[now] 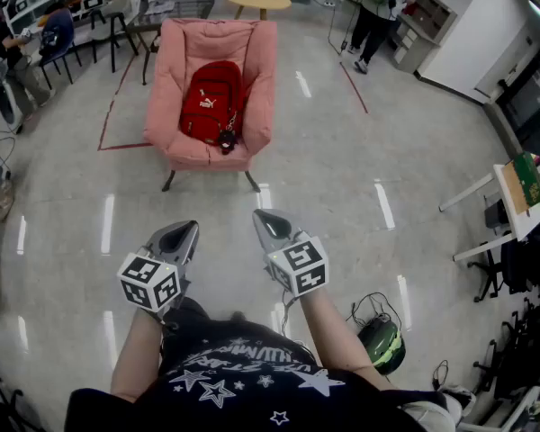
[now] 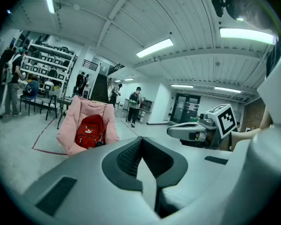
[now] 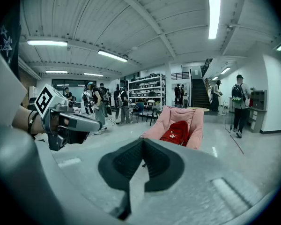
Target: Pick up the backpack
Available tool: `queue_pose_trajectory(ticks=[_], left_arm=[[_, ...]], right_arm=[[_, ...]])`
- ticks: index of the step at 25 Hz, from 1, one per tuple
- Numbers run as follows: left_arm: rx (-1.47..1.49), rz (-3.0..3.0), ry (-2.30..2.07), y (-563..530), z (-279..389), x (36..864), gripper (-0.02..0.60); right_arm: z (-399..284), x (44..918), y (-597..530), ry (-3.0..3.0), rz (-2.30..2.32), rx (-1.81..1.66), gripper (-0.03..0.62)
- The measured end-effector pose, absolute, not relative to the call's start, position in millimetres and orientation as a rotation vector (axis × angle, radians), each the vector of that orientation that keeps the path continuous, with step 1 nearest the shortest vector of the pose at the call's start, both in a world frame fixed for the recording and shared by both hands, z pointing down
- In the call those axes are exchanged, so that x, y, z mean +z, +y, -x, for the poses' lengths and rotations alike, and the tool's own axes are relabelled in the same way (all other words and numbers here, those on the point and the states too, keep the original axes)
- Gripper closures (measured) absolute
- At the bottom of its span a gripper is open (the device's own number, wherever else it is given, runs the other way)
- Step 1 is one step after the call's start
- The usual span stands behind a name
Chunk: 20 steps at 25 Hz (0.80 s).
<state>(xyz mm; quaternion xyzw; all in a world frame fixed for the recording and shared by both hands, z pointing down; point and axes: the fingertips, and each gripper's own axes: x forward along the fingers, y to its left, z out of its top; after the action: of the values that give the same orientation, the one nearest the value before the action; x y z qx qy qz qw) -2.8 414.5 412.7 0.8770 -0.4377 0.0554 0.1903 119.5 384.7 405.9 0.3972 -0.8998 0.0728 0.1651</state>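
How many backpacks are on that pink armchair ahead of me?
1. The red backpack leans upright against the backrest of the pink armchair, in the middle of the seat. Anything behind it would be hidden.

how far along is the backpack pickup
Nothing is done yet: the red backpack sits upright in the pink armchair, untouched. In hand: nothing; the left gripper and right gripper are shut, empty, well short of the chair. Left: approach, open, grasp, lift.
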Motion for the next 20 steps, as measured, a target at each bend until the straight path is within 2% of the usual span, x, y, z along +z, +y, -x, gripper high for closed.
queue_pose_trajectory(ticks=[20], left_arm=[[0.152,-2.450,-1.256,426,-8,421,0.574]], right_arm=[[-125,425,394,-2.585,-1.139,0.275,0.597]])
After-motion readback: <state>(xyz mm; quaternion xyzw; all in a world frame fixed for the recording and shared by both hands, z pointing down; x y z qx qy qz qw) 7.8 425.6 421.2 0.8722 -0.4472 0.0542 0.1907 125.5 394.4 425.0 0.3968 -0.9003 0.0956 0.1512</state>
